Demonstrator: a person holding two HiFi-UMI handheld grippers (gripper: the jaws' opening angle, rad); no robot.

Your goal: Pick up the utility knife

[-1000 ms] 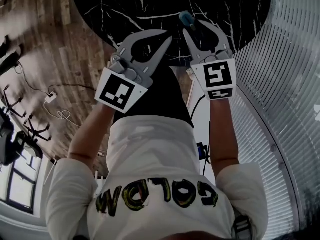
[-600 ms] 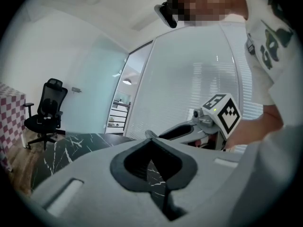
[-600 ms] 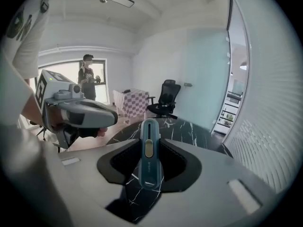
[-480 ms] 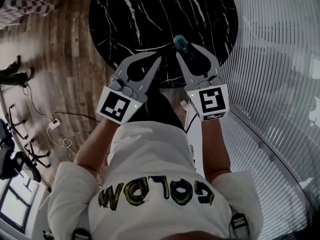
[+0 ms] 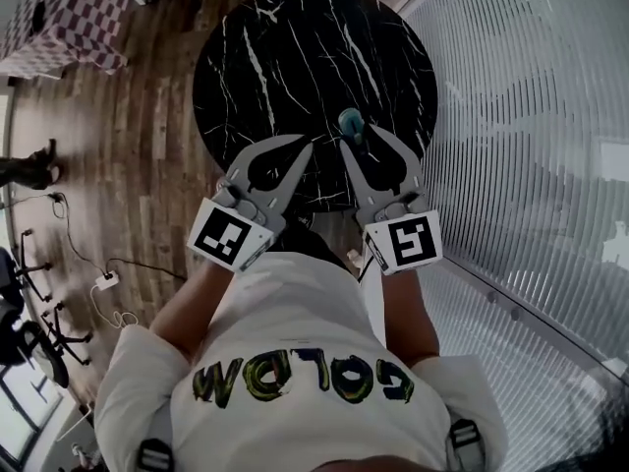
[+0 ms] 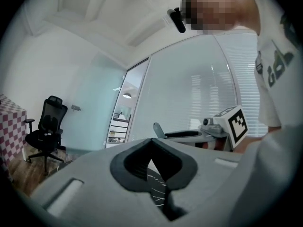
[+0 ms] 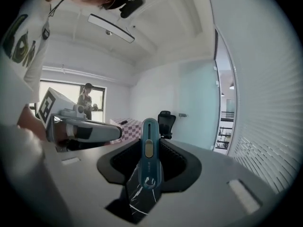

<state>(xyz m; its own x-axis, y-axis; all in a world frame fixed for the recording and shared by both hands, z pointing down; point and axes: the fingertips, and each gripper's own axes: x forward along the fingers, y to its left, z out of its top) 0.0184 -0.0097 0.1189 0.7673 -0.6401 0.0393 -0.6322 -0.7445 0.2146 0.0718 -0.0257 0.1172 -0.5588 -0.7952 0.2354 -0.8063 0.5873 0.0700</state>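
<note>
Since a second ago both grippers have risen well clear of the round black marble table (image 5: 295,37). Its whole top now shows far beneath them, where earlier only its near edge was in sight. The utility knife (image 7: 149,160) has come up with the right gripper (image 7: 150,144).

In the right gripper view the knife stands pinched between that gripper's two dark pads. It is teal with a yellow slider on its back. It lies along the line of the jaws, and its rounded end sticks out past the fingertips. In the head view the same knife (image 5: 351,124) shows as a small teal tip just ahead of the right gripper (image 5: 360,138), off the table and hanging over it.

The left gripper (image 6: 151,141) has its fingertips pressed together with nothing between them. Only a sliver of marble shows through the opening behind the tips. In the head view the left gripper (image 5: 306,147) sits just beside the right one, and their tips are near each other but apart.

Ahead of the left gripper and off to its left stands a black office chair (image 6: 45,126). To the right gripper's right runs a glass wall with slatted blinds (image 5: 531,116). Behind both grippers is the holder's white T-shirt (image 5: 295,303).
</note>
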